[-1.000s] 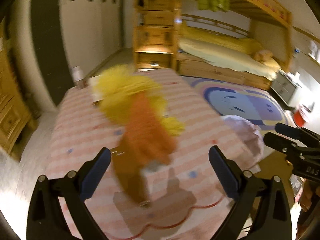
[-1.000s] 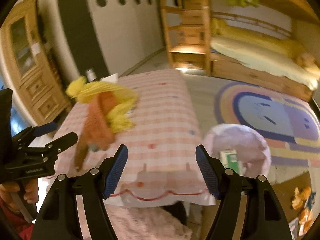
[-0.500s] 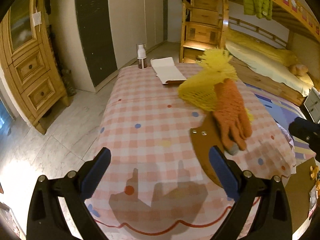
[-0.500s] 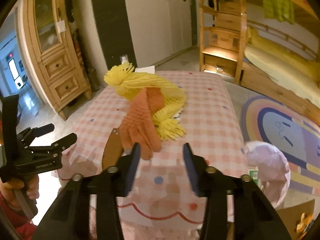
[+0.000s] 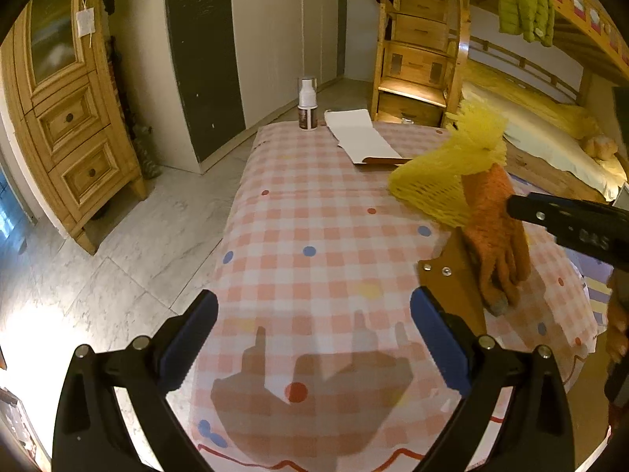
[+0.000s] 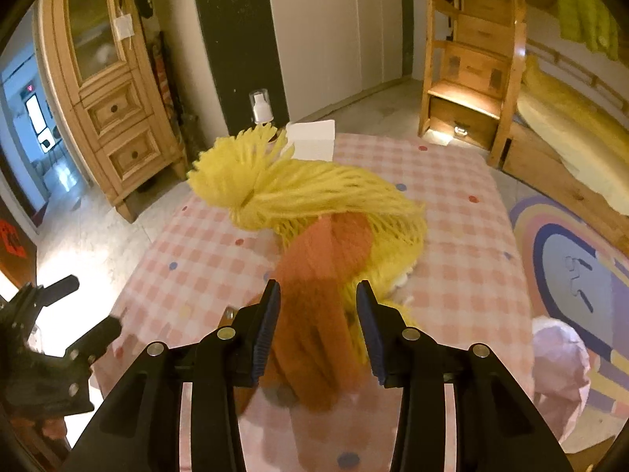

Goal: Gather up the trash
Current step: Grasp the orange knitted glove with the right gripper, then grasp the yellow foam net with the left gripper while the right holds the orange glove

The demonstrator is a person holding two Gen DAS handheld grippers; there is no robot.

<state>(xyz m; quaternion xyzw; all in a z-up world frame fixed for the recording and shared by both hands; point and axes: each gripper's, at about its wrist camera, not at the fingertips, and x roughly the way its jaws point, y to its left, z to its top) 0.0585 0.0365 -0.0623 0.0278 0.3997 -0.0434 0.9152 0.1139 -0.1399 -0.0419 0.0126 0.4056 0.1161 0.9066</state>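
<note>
An orange knitted glove (image 6: 322,295) lies on a yellow foam net (image 6: 314,192) and a brown cardboard piece (image 5: 456,287) on the checked table (image 5: 314,236). My right gripper (image 6: 318,326) is half closed, its pads either side of the glove's fingers, not clamped. In the left wrist view the glove (image 5: 495,228) and net (image 5: 444,181) lie at the right. My left gripper (image 5: 312,346) is open and empty above the table's near edge.
A white spray bottle (image 5: 307,103) and a white paper box (image 5: 363,141) stand at the table's far end. A trash bin lined with a pale bag (image 6: 558,369) stands on the floor at the right. A wooden cabinet (image 5: 67,118) is at the left, a bunk bed (image 5: 511,98) at the right.
Both grippers swung left to face the table lengthwise. My right gripper narrowed and moved in over the glove. My left gripper stayed open.
</note>
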